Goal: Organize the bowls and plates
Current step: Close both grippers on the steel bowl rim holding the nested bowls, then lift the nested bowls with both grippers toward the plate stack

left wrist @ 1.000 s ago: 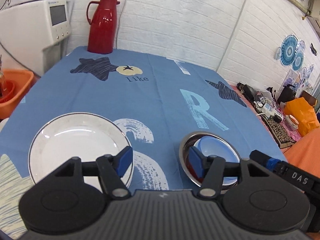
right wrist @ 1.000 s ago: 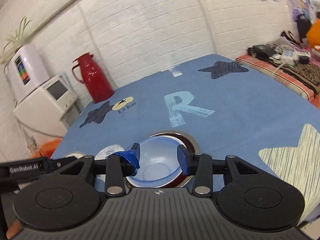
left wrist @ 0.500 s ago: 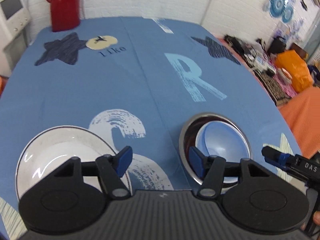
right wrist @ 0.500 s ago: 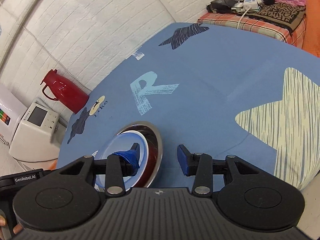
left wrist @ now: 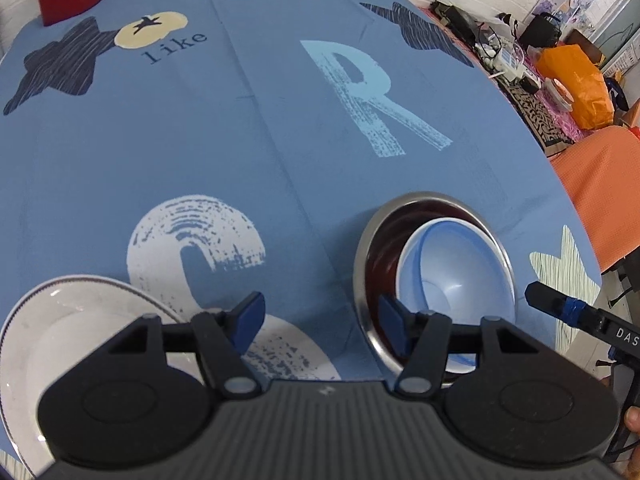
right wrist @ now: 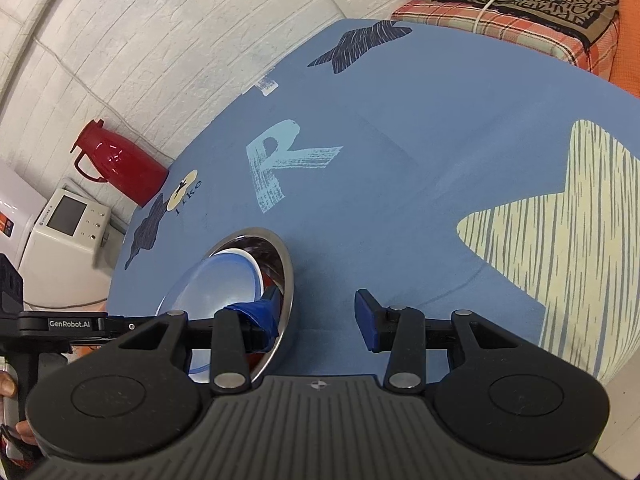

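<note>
A light blue bowl (left wrist: pixel 452 272) rests tilted inside a steel bowl (left wrist: pixel 372 240) on the blue tablecloth. A white plate (left wrist: pixel 60 320) with a dark rim lies at the lower left in the left wrist view. My left gripper (left wrist: pixel 320 320) hangs open above the cloth between plate and steel bowl, holding nothing. In the right wrist view the steel bowl (right wrist: pixel 280 256) and blue bowl (right wrist: pixel 216 284) sit at lower left. My right gripper (right wrist: pixel 316 312) is open, its left finger by the steel bowl's near rim, its right finger over bare cloth.
A red thermos (right wrist: pixel 120 164) stands at the table's far corner by a white appliance (right wrist: pixel 68 240). A cluttered side surface with cables and an orange bag (left wrist: pixel 576 80) lies to the right. A hand (left wrist: pixel 632 420) holds the other gripper at the lower right edge.
The right gripper has drawn back from the blue bowl, leaving it inside the steel bowl, and opened wider. Both cameras have tilted down toward the table.
</note>
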